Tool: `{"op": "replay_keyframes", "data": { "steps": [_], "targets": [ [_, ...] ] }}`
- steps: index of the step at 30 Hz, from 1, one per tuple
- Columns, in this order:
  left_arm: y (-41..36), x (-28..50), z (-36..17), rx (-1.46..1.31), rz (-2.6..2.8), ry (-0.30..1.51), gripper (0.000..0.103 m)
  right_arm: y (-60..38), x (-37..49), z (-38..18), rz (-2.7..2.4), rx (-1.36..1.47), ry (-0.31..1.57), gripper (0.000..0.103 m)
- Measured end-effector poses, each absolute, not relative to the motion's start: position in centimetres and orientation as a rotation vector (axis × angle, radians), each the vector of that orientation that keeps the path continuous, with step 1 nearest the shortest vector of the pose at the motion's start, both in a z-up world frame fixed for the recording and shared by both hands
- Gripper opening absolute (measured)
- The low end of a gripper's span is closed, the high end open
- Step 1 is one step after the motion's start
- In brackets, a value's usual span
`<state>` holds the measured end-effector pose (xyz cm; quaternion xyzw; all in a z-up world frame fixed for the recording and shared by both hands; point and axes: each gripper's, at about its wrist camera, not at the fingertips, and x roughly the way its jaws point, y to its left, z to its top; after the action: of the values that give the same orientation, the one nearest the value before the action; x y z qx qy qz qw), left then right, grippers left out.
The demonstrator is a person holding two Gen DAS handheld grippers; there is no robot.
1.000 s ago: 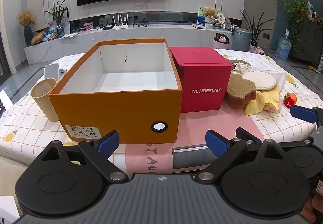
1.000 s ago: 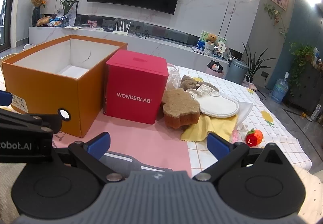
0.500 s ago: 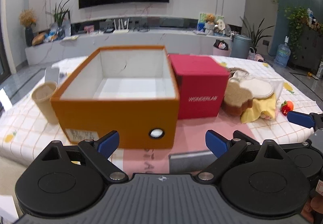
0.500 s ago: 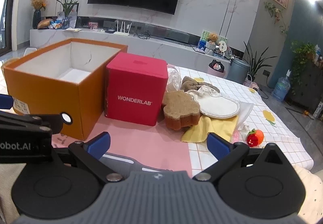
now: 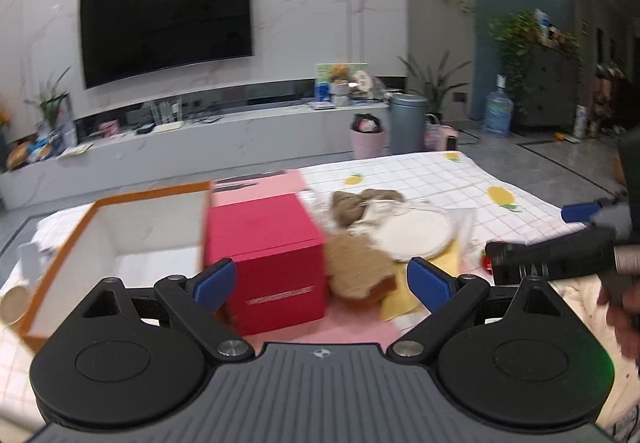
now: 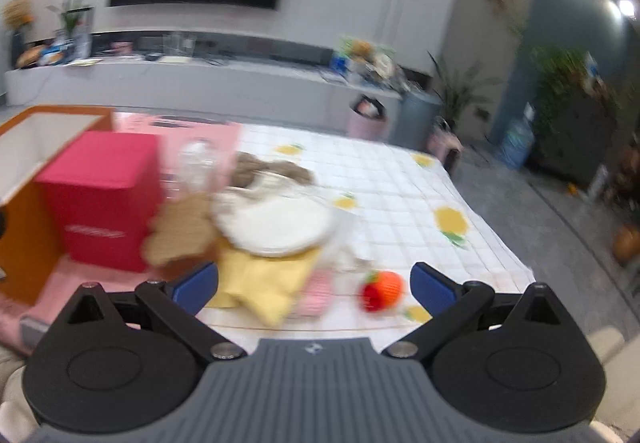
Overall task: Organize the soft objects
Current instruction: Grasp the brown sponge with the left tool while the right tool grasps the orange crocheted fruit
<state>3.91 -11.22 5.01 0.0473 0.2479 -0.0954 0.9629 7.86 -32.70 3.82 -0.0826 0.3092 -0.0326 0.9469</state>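
You have swung both wide-open, empty grippers (image 5: 320, 281) (image 6: 314, 285) from the orange box (image 5: 120, 227) toward the soft pile (image 6: 276, 227), so picking can begin.

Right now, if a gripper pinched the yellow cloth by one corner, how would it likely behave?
The yellow cloth looks thin and creased, so it would probably drape limply. The white pad overlaps it, so lifting might drag that along.

Both wrist cameras are looking forward from above the near edge of the white checked cloth surface (image 5: 400, 179), facing the wall-mounted black television (image 5: 166, 19). The left view is sitting near the red cardboard box (image 5: 272, 255). The right view is facing further right. Both are sharing the box (image 6: 104, 199) and the round white fabric pad (image 6: 276, 221).
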Motion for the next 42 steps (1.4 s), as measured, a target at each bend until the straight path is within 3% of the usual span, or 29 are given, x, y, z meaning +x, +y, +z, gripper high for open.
{"op": "replay_keyframes", "data": {
  "steps": [8, 11, 19, 29, 31, 32, 34, 35, 36, 42],
  "targets": [
    [-16.4, 6.9, -0.6, 0.105, -0.234, 0.560, 0.103, -41.2, 14.5, 1.6, -0.119, -0.033, 0.754, 0.100],
    [-17.9, 7.3, -3.0, 0.196, -0.268, 0.536, 0.103, -43.3, 16.4, -0.4, -0.133, 0.012, 0.801, 0.085],
    [-21.1, 7.4, -8.1, 0.536, -0.208, 0.279, 0.103, -44.2, 18.3, -5.0, -0.068, 0.061, 0.827, 0.084],
    [-21.5, 10.8, -10.8, 0.619, -0.187, 0.325, 0.103, -43.0, 20.5, -7.0, -0.125, -0.050, 0.781, 0.079],
    [-21.8, 11.1, -11.1, 0.633, -0.182, 0.334, 0.103, -43.5, 20.7, -7.2, -0.127, -0.026, 0.799, 0.067],
    [-21.9, 11.2, -11.1, 0.639, -0.176, 0.339, 0.100, -43.8, 20.8, -7.3, -0.134, -0.015, 0.810, 0.065],
    [-21.9, 11.6, -11.2, 0.624, -0.148, 0.361, 0.083, -44.2, 20.9, -7.3, -0.123, 0.023, 0.828, 0.050],
    [-21.9, 12.0, -11.1, 0.608, -0.131, 0.375, 0.078, -44.4, 21.0, -7.3, -0.109, 0.036, 0.835, 0.049],
    [-21.7, 12.0, -11.1, 0.591, -0.115, 0.383, 0.066, -44.4, 21.0, -7.3, -0.101, 0.038, 0.841, 0.049],
    [-21.0, 10.8, -10.9, 0.607, -0.115, 0.382, 0.047, -44.0, 20.6, -6.7, -0.096, 0.001, 0.846, 0.048]
  ]
}}
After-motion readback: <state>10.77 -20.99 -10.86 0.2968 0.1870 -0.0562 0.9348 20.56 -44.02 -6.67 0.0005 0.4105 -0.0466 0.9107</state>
